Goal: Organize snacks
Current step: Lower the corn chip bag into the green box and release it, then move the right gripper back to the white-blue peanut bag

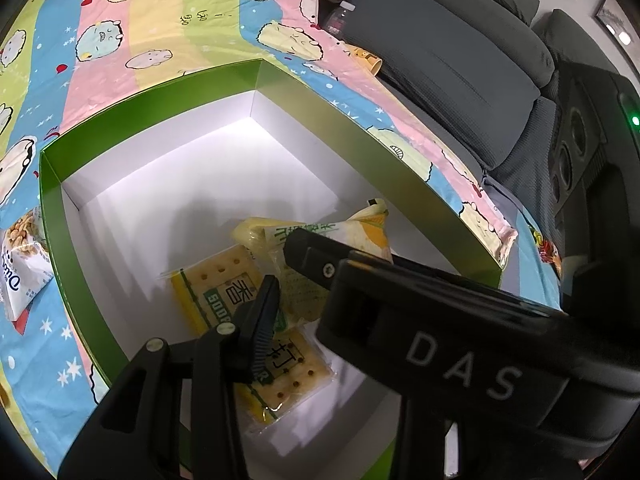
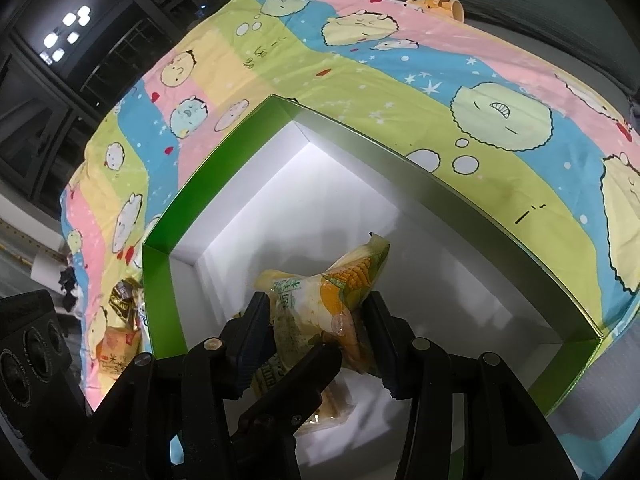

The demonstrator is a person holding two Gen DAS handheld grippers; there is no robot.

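Inside the green box, nearest the camera, the right claw pinches a corn snack packet across its puffy middle, low over the white floor. Light, soft and crinkly, the pouch looks likely to slip or burst; its sealed ends would probably give a firmer hold. Beside it, the left claw is closed, apparently empty, over flat cracker packets, stiff and brittle. Farther off, the cartoon bedsheet covers the surface.
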